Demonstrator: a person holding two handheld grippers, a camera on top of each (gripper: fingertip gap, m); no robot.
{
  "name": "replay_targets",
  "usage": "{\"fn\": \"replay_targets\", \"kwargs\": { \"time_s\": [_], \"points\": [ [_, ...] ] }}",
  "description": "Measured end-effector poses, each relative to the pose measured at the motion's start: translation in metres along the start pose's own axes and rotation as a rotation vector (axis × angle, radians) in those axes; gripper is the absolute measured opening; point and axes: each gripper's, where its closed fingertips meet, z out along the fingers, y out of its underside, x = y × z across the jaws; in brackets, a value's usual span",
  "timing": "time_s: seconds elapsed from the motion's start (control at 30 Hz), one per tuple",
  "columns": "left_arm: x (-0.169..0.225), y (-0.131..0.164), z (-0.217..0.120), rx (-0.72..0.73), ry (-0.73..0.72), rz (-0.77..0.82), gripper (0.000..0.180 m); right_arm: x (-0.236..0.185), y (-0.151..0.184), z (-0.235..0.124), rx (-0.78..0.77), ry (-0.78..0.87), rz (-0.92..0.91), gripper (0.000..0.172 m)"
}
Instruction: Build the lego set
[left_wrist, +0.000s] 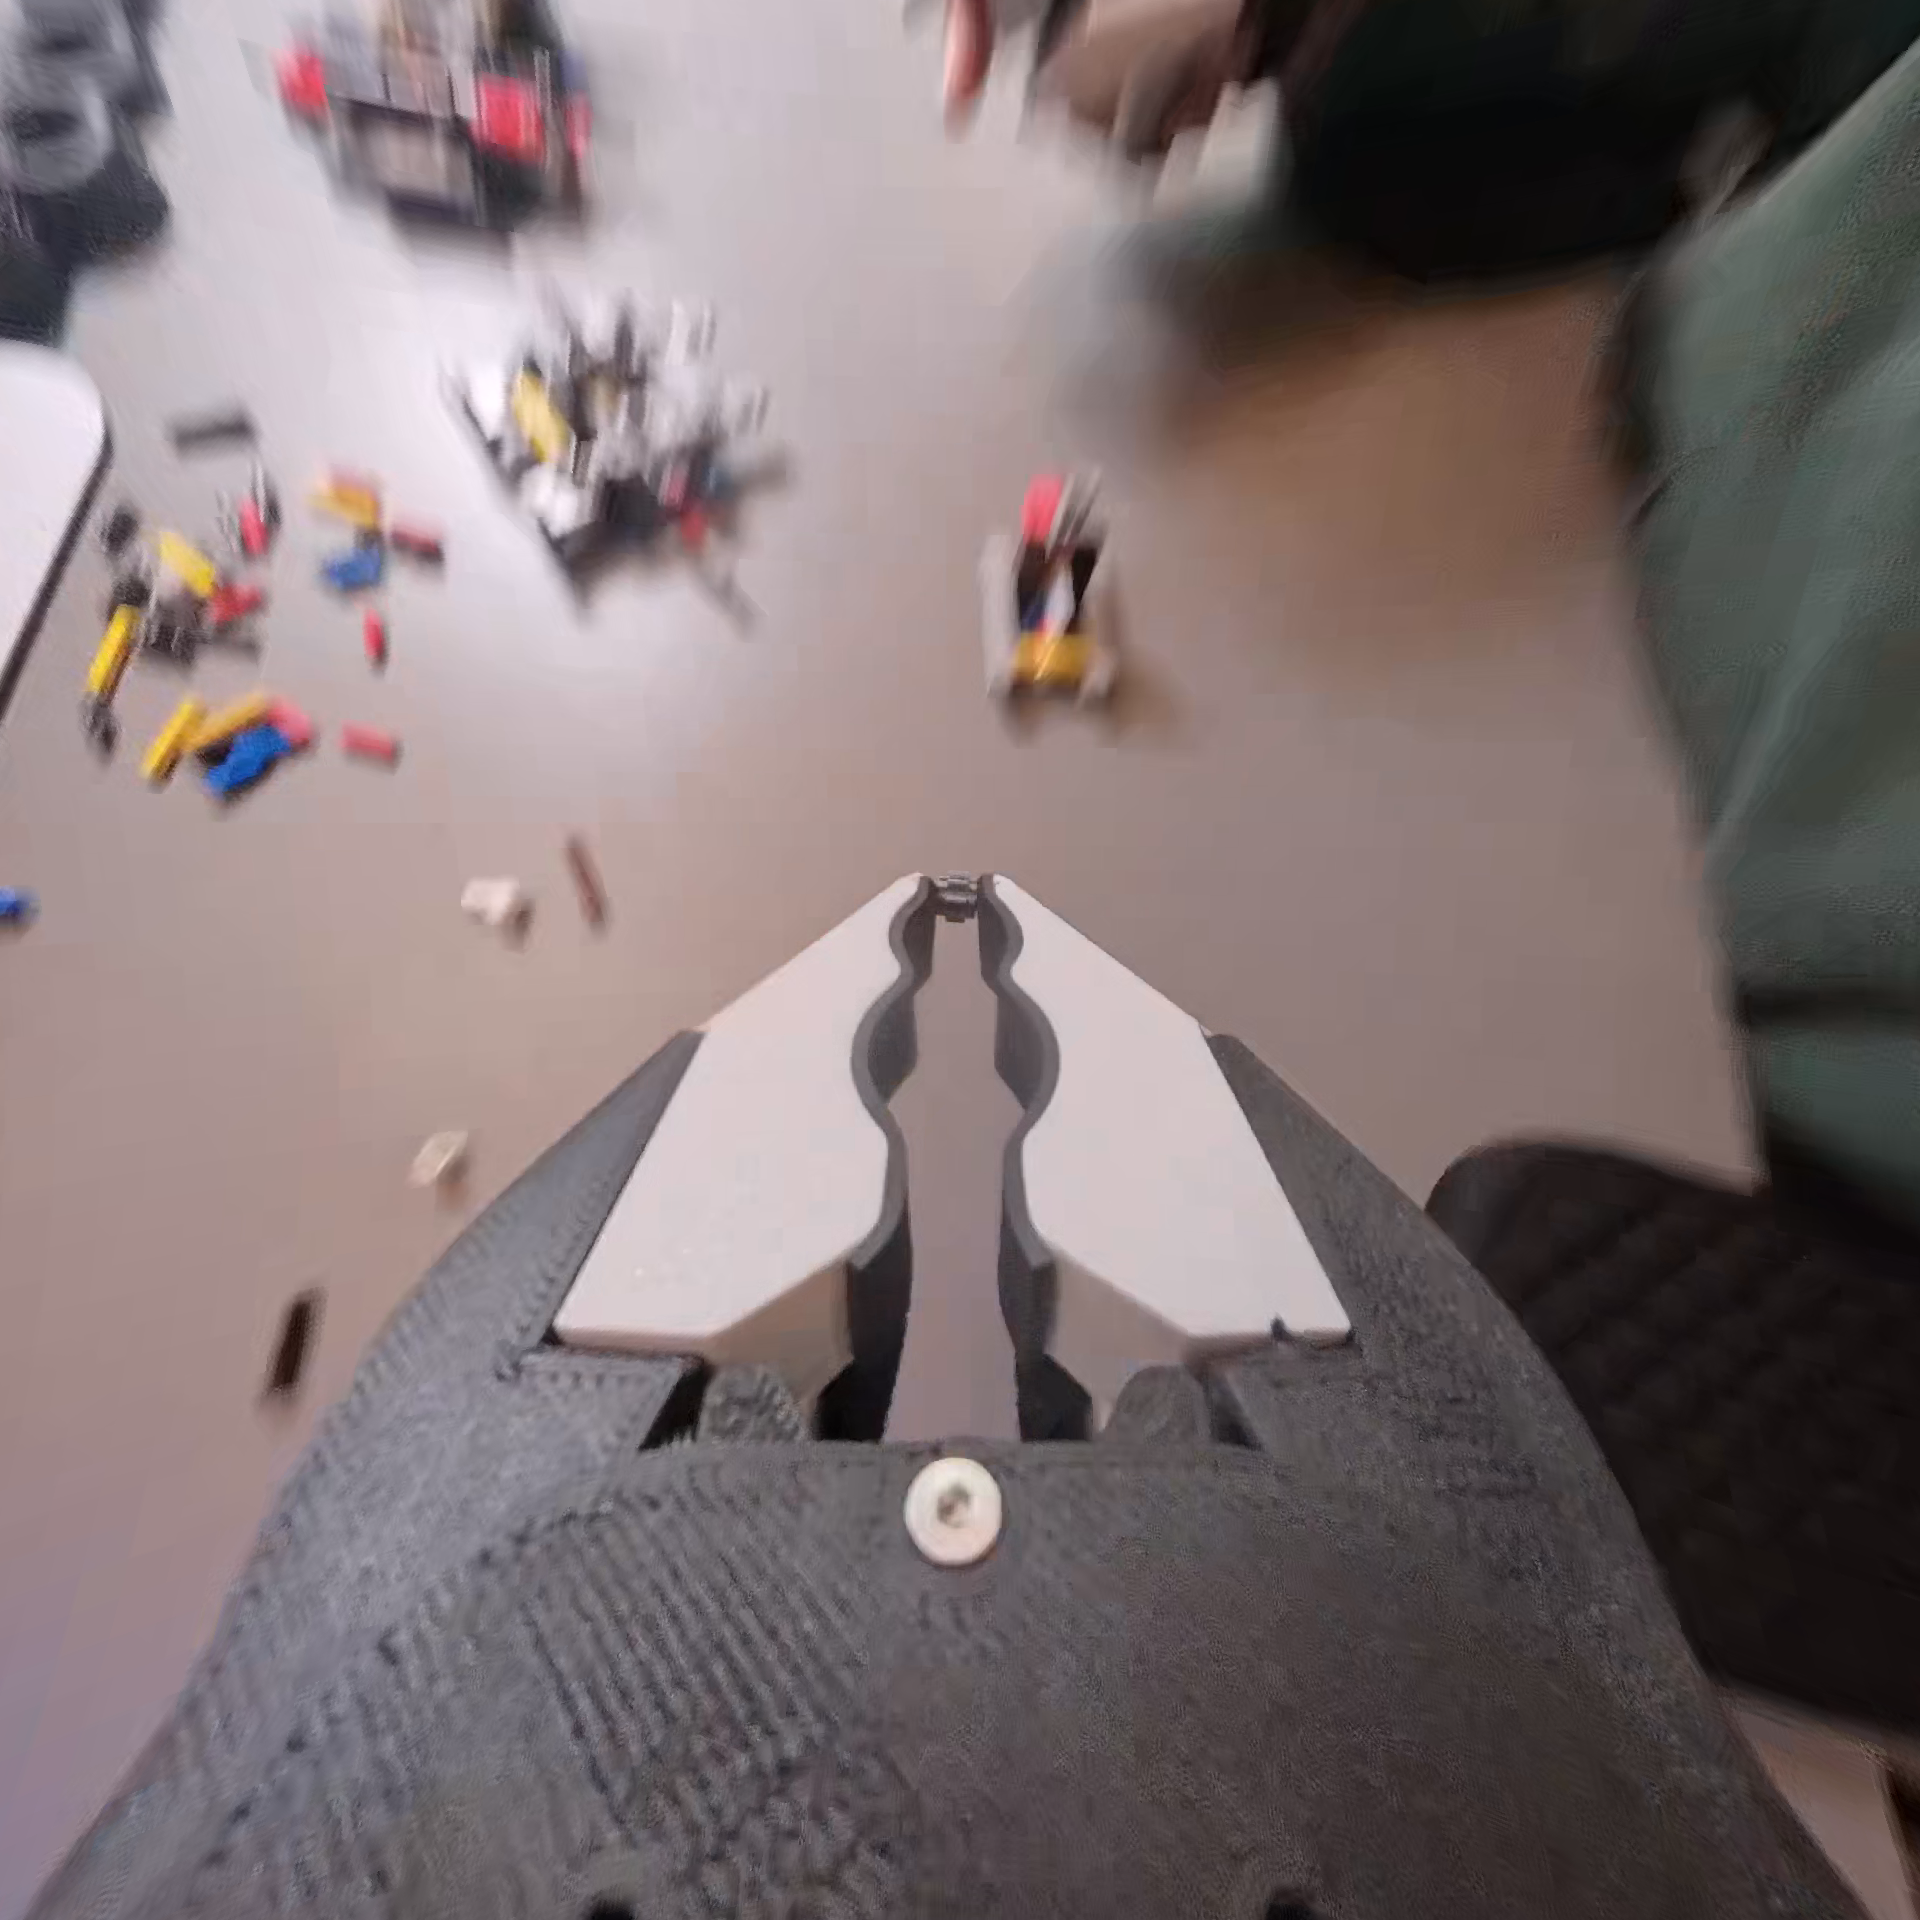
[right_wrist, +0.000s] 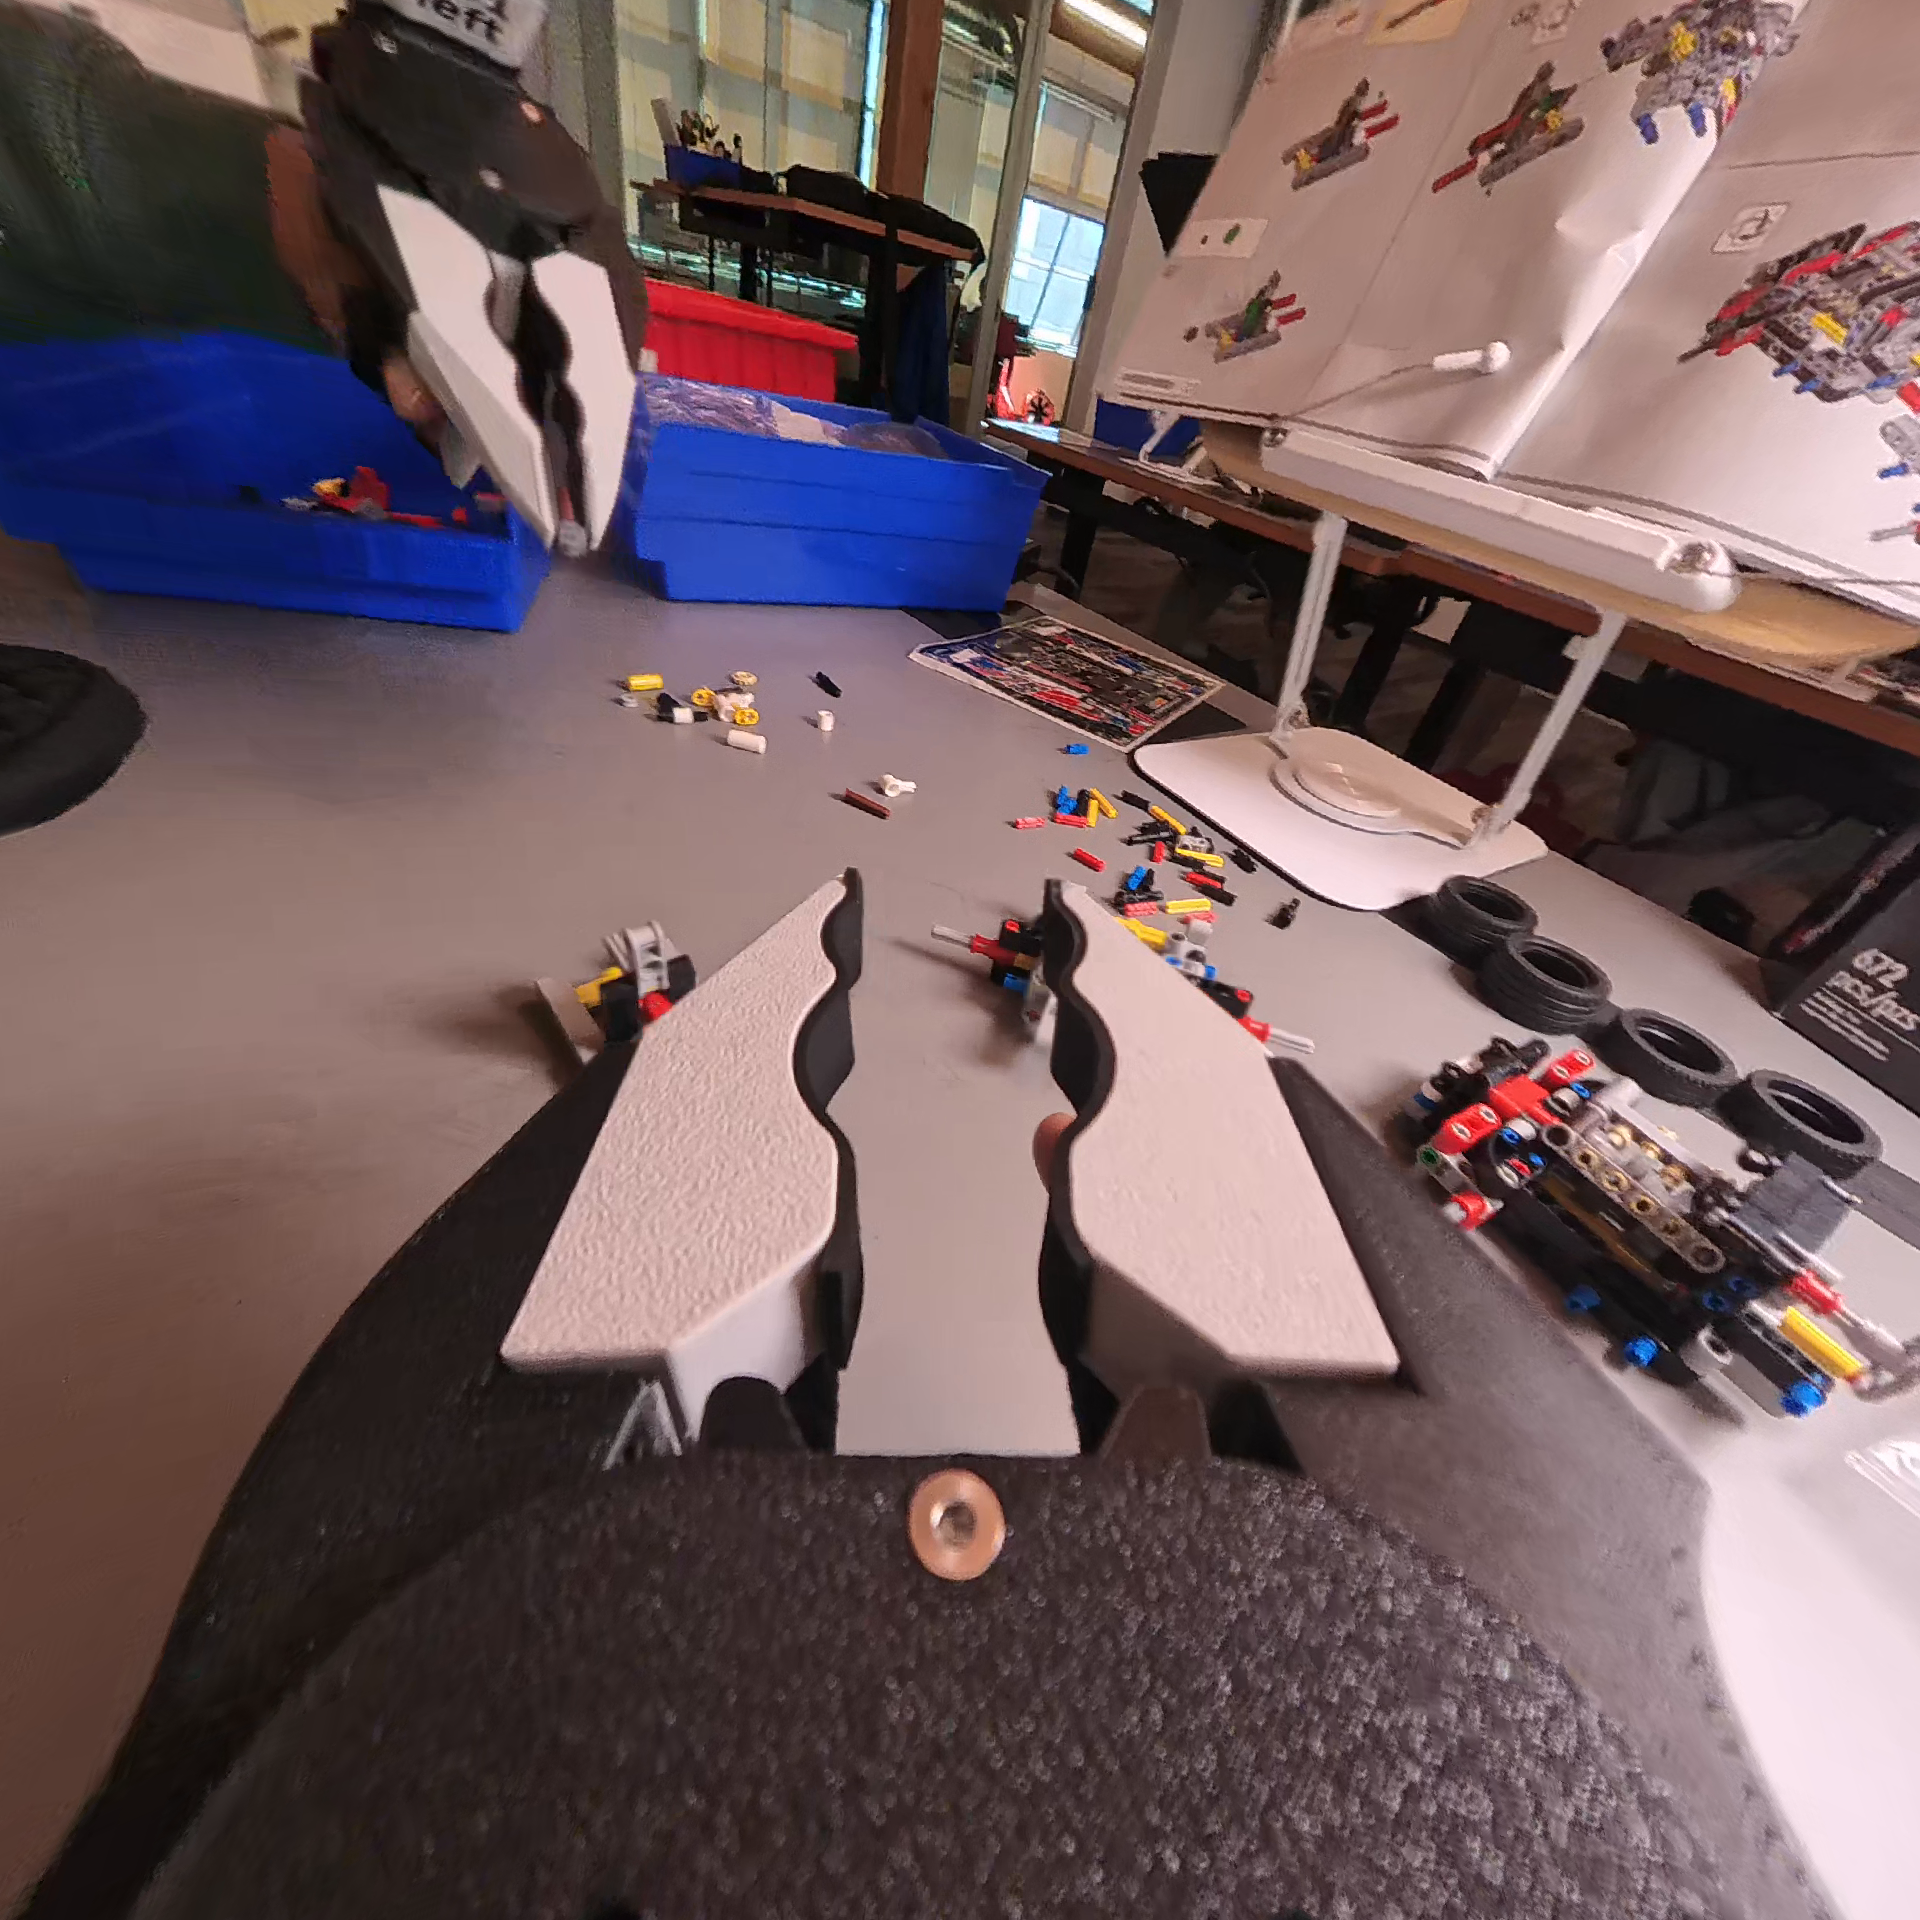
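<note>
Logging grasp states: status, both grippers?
Left gripper shut on small dark gear-like piece, raised off table. Right gripper open, empty, beside small brick assembly.

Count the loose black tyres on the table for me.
4, in a row right of the white stand base, and nearest the camera. More may sit hidden behind the black box.

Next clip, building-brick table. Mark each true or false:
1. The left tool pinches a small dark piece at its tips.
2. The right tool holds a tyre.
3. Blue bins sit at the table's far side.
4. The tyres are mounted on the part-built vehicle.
1. True: the left tool grips a small dark piece between its tips.
2. False: the right tool is open and holds nothing.
3. True: the blue bins stand there.
4. False: the tyres lie loose beside the part-built vehicle.
</note>
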Motion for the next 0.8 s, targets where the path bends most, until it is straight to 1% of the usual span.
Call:
{"fn": "replay_targets", "kwargs": {
  "time_s": [0.07, 0.13, 0.2, 0.27, 0.33, 0.37, 0.43, 0.53, 0.63, 0.73, 0.8],
  "points": [
    [0.021, -0.035, 0.006, 0.232, 0.081, -0.086, 0.006, -0.015, -0.008, 0.002, 0.021, -0.045, -0.027, 0.033],
    [0.039, -0.057, 0.016, 0.404, 0.178, -0.192, 0.006, -0.034, -0.020, 0.005, 0.055, -0.097, -0.047, 0.032],
    [0.048, -0.069, 0.030, 0.521, 0.259, -0.324, 0.006, -0.052, -0.031, 0.007, 0.082, -0.143, -0.081, 0.030],
    [0.050, -0.075, 0.046, 0.591, 0.329, -0.479, 0.006, -0.066, -0.039, 0.009, 0.099, -0.166, -0.146, 0.026],
    [0.053, -0.083, 0.055, 0.679, 0.422, -0.608, 0.006, -0.079, -0.043, 0.009, 0.108, -0.183, -0.220, 0.023],
    [0.053, -0.086, 0.059, 0.705, 0.457, -0.660, 0.005, -0.084, -0.043, 0.009, 0.103, -0.185, -0.254, 0.022],
    [0.055, -0.089, 0.069, 0.725, 0.495, -0.714, 0.005, -0.088, -0.040, 0.011, 0.084, -0.163, -0.309, 0.023],
    [0.058, -0.093, 0.079, 0.742, 0.531, -0.750, 0.005, -0.089, -0.037, 0.013, 0.068, -0.137, -0.355, 0.022],
    [0.061, -0.096, 0.088, 0.739, 0.541, -0.769, 0.005, -0.087, -0.039, 0.013, 0.070, -0.114, -0.363, 0.020],
    [0.061, -0.096, 0.094, 0.736, 0.531, -0.777, 0.006, -0.084, -0.040, 0.012, 0.077, -0.102, -0.369, 0.008],
    [0.061, -0.097, 0.094, 0.750, 0.540, -0.782, 0.006, -0.084, -0.040, 0.011, 0.085, -0.102, -0.353, 0.008]
  ]
}}
